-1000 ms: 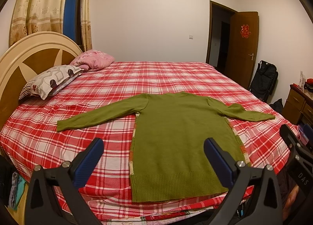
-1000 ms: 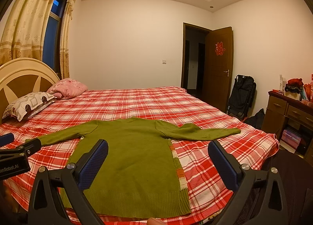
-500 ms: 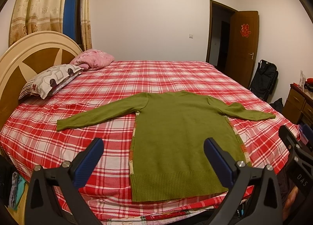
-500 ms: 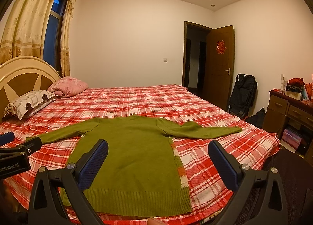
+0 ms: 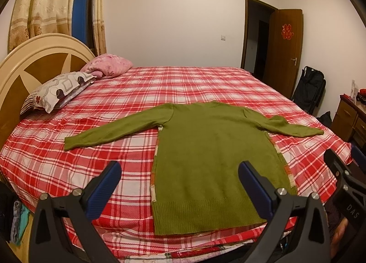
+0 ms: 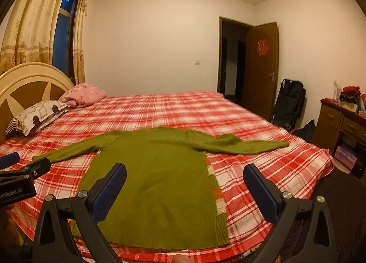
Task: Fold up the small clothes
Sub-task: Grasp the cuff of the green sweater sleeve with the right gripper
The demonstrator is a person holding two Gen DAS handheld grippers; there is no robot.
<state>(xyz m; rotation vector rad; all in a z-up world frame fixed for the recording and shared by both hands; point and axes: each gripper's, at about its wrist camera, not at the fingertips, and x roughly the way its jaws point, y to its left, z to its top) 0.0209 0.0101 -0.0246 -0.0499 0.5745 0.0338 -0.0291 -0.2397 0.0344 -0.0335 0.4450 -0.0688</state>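
- Olive-green knitted long-sleeved sweater [image 5: 212,162]: lies flat on the red-and-white checked bedspread [image 5: 128,94], hem at the near edge of the bed, neck toward the far edge, both sleeves spread out sideways. Unfolded; no fold begun.
- Striped, multicoloured panel: peeks out along both side seams of the sweater, so a second layer lies beneath. Risk: a pinch on the top knit alone separates the layers and the fold goes crooked.
- Left gripper [image 5: 179,188], black frame with blue pads: tongs wide apart, empty, hovering above the near edge over the hem's left part.
- Right gripper [image 6: 185,191], same build: tongs wide apart, empty, above the hem's right part.
- Hazard, hem: it sits at the very edge; a drag toward the person could pull the garment off the bed.
- Hazard, bedspread: a deep pinch likely catches the checked cloth with the knit.
- Hazard, right sleeve: already rumpled near the shoulder; folding it unsmoothed likely locks in a lump.
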